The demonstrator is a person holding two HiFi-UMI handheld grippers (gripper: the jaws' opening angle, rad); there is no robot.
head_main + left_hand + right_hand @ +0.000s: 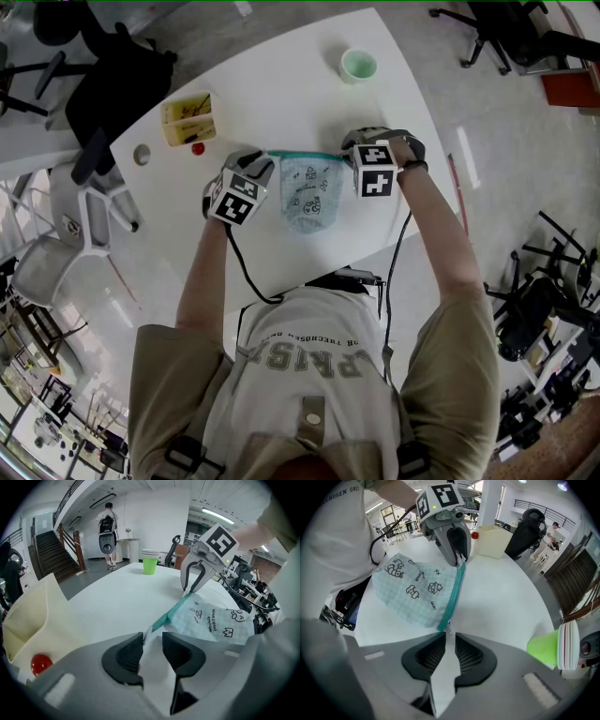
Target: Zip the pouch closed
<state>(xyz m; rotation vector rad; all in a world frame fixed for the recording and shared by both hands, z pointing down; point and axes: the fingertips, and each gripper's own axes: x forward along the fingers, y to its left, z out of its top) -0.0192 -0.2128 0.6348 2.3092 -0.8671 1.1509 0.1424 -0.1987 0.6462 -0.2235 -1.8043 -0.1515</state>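
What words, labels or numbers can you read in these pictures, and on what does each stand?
"CHOSEN ONE": printed on the person's shirt.
Larger print on the same shirt, in the head view: creased and partly hidden, not readable whole.
On the pouch: small black lettering beside the doodles, too small to read.
No other readable text.

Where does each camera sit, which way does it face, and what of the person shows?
Head view: on the head, facing steeply down at the table; torso, forearms, left hand-held gripper and right hand-held gripper show.
Left gripper view: on that gripper, facing along its jaws to the right one; the right arm shows.
Right gripper view: facing back at the left one; the shirt shows.
Shared: all three see the pouch.
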